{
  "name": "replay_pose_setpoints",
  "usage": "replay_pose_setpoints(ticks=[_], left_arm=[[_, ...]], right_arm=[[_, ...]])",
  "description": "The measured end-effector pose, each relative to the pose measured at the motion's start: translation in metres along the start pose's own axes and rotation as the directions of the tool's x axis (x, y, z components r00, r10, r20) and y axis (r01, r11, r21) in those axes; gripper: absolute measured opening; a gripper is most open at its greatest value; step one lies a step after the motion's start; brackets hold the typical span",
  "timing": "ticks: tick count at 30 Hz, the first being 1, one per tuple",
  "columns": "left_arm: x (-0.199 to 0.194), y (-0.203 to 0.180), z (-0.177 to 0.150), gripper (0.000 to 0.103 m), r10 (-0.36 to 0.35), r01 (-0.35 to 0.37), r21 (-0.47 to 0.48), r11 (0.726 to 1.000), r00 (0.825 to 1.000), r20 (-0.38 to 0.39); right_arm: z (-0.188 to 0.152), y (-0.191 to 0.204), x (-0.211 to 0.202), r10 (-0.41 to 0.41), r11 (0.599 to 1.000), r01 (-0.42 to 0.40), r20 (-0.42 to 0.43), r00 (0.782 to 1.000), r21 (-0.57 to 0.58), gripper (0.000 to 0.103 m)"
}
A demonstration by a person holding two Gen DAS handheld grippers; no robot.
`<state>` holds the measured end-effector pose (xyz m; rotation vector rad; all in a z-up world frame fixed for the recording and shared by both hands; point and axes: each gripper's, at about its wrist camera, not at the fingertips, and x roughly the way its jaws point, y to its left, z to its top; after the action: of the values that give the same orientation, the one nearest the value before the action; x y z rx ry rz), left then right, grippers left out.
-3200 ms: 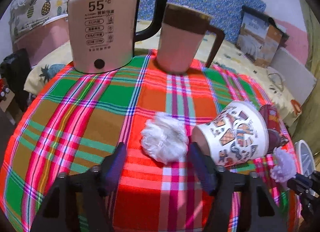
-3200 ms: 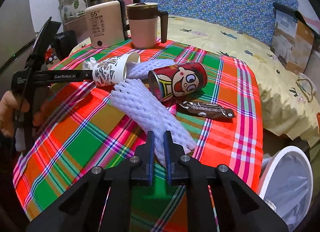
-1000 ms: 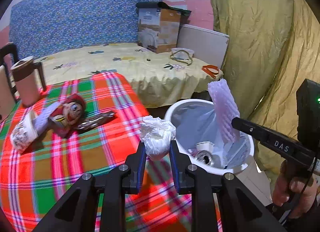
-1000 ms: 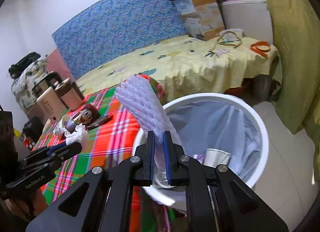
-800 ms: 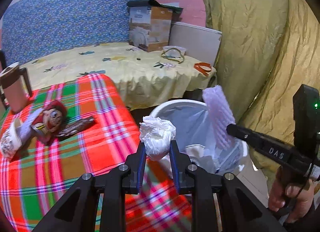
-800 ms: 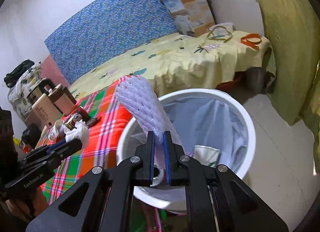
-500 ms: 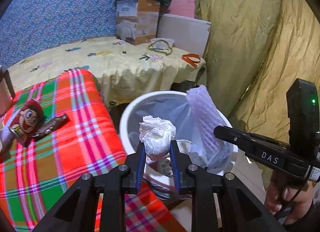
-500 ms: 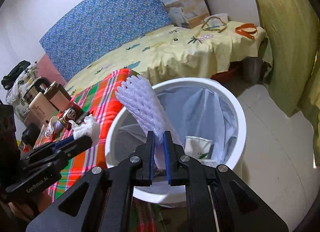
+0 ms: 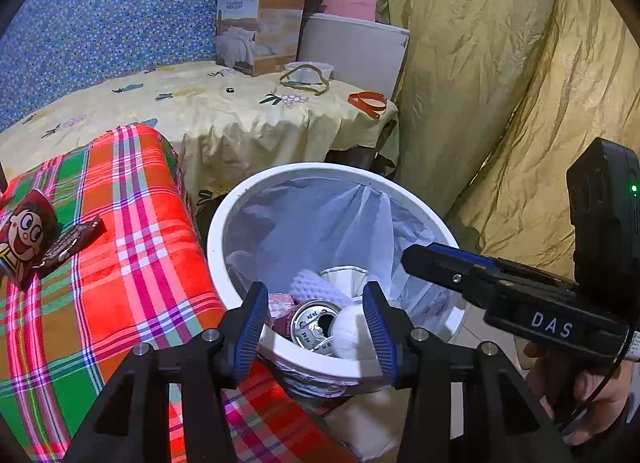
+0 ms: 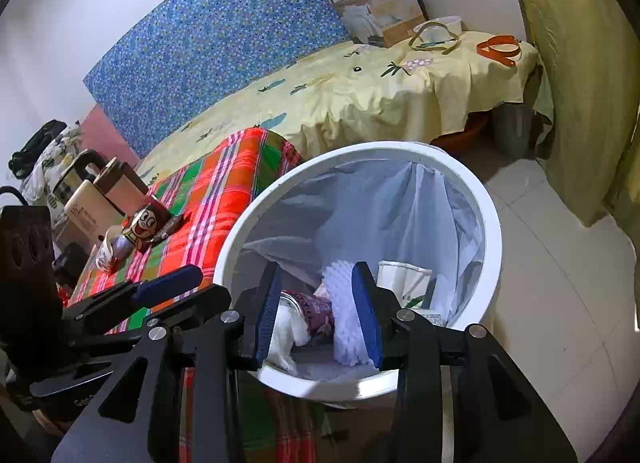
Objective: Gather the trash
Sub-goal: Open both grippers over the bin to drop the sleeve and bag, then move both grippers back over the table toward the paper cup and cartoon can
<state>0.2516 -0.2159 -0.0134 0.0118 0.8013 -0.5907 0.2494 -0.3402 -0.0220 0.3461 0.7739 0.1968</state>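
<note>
At the far left of the left wrist view, a can [image 9: 24, 235] with a cartoon face and a dark wrapper [image 9: 70, 241] are seen lying on the plaid-covered counter [image 9: 132, 263], touching each other. Just right of the counter's edge a white bin [image 9: 224, 263] with a pale liner is placed on the floor. The left claw [image 9: 316, 323] is held over the bin's near rim, its jaws spread wide and nothing gripped. Inside the bin, a drink can [image 9: 314, 327] lies with its opened top facing up; a white tissue wad [image 9: 352, 333] rests against it, with a foam net [image 9: 316, 283] and a paper cup [image 9: 344, 277] behind. To the right, the right claw [image 9: 416, 259] reaches in over the far rim, held in a hand [image 9: 576, 395] at the lower right.

In the right wrist view, a kettle [image 10: 80, 199] and mug [image 10: 120, 187] stand at the counter's far end — left of the bin [image 10: 492, 231]. The right claw [image 10: 316, 311] is likewise spread wide above the bin and holds nothing; the foam net [image 10: 344, 311] lies below, between its pads, beside the tissue wad [image 10: 286, 335].
</note>
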Motion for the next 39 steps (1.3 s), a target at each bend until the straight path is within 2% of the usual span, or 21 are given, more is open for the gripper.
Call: replay_pose_setpoints(ticks=[6,17,23,39], left_arm=[[-0.017,0.011,-0.002,0.049,0.025,-0.024,-0.019,1.000,0.999,0.022],[-0.057,0.041,-0.014,0.049,0.076,-0.071,-0.076,0.995,0.995,0.067],[-0.073,0.059,-0.020,0.049,0.110,-0.103,-0.097,0.990,0.991,0.074],[-0.124,0.110,-0.039,0.049,0.191,-0.171,-0.175,0.970,0.976,0.105]], right_arm=[[0.001,0.007,-0.006,0.017,1.000,-0.017,0.030,0.999,-0.014,0.039],[-0.001,0.038,-0.013,0.052,0.992,-0.043,0.076,0.996,-0.115,0.039],[-0.001,0.048,-0.010,0.062,0.990,-0.053,0.064,0.996,-0.128,0.039],[-0.017,0.102,-0.011,0.038,0.976,-0.030,0.030,0.999,-0.218,0.039]])
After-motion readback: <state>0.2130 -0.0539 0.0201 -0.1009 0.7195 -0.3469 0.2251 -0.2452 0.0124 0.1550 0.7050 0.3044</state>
